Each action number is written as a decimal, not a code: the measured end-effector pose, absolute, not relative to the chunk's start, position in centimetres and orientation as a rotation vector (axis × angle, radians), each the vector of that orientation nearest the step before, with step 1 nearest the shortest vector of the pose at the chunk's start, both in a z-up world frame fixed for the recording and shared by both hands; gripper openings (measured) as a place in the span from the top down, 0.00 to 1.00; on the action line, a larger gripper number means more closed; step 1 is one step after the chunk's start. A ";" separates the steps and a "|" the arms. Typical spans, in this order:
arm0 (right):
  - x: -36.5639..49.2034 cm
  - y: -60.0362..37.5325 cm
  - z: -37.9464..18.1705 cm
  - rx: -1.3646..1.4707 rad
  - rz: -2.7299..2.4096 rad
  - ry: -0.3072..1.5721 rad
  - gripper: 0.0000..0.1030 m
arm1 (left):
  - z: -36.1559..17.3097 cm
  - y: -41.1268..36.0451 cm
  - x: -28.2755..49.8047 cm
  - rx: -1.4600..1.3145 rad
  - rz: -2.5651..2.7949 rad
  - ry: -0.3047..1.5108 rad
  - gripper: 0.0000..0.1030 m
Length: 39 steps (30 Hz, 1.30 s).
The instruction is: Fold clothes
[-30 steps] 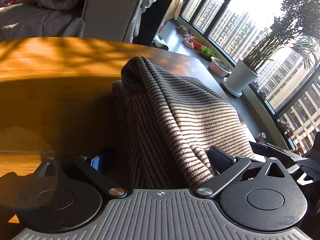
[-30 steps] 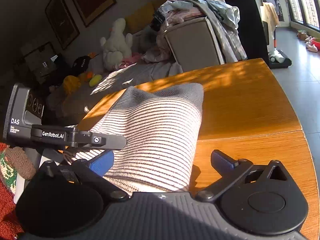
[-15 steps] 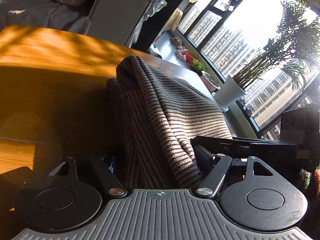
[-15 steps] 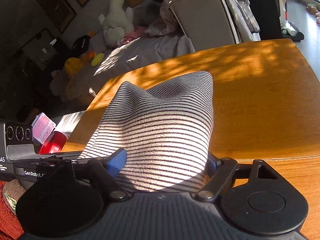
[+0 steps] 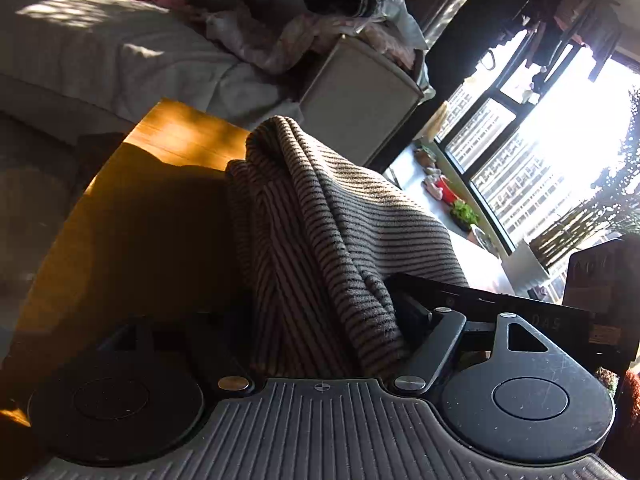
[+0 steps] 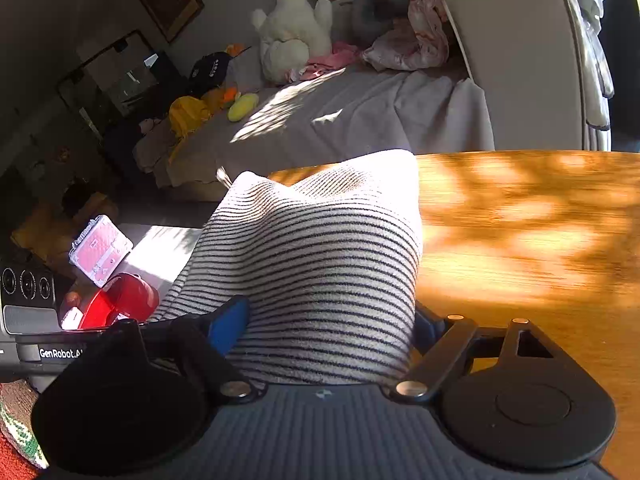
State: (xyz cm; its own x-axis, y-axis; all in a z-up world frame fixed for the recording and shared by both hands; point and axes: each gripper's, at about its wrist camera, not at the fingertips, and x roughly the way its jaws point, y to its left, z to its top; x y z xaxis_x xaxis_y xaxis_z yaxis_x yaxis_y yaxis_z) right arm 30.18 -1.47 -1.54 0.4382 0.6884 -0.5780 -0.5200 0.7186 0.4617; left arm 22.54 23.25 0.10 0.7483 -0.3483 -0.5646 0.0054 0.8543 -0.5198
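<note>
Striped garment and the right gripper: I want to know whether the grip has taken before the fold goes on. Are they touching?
Touching. In the right wrist view the striped garment fills the right gripper, whose jaws are opening; fabric lies against the blue pad.

The striped garment (image 5: 320,240) bunches between the left gripper (image 5: 320,320) fingers and hides their pads. In the right wrist view it covers the right gripper (image 6: 332,320) fingertips, and the wooden table (image 6: 540,240) looks blurred.
</note>
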 end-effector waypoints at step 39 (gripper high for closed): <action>20.5 -9.2 -1.3 0.236 0.496 0.554 0.00 | 2.3 15.5 13.2 -0.383 0.066 0.574 0.00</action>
